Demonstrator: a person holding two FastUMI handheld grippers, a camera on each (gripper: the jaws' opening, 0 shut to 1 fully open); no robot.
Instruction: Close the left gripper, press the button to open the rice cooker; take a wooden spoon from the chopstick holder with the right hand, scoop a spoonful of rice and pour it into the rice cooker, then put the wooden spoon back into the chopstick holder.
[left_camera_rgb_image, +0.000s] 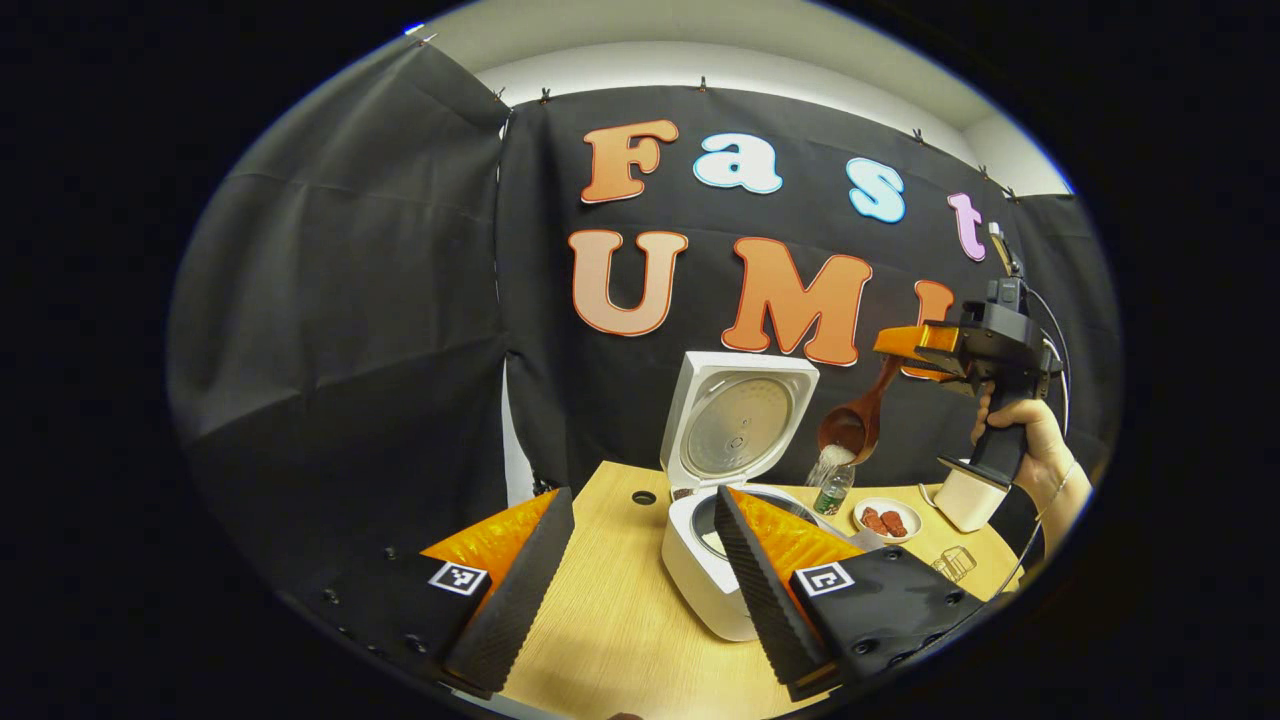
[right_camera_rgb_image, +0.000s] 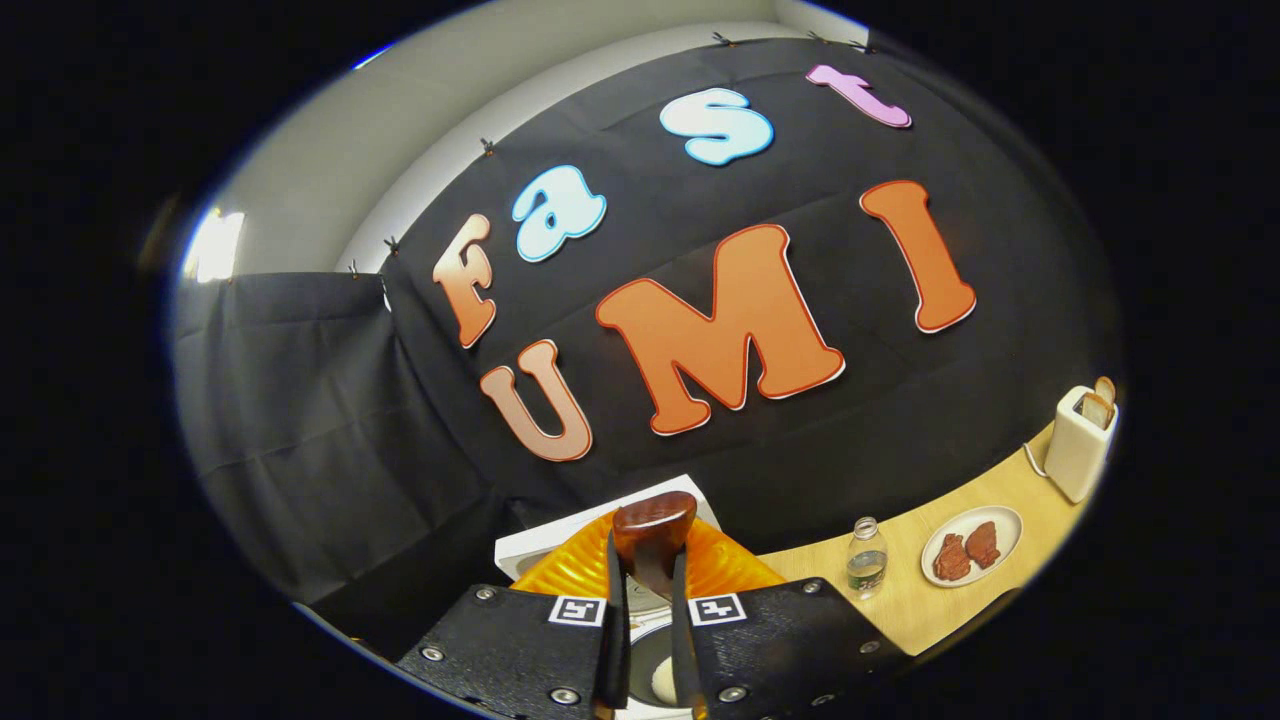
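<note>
Pouring rice into the open rice cooker (left_camera_rgb_image: 705, 560), the right tool (right_camera_rgb_image: 648, 580) is pinching the wooden spoon (left_camera_rgb_image: 855, 420) by its stiff, light handle — tilted above the pot — while the left tool (left_camera_rgb_image: 640, 570) is hanging spread beside the cooker.

rice cooker (right_camera_rgb_image: 640, 660) mostly hidden behind fingers (right_camera_rgb_image: 612, 620)

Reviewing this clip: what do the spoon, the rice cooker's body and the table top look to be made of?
Spoon: wood, dark reddish-brown with a glossy, probably lacquered finish that catches highlights. Rice cooker: body looks like smooth white plastic; the open lid's inner plate looks like dull grey metal. Table: pale wood-grain surface, matte; solid wood or laminate cannot be told apart.
</note>
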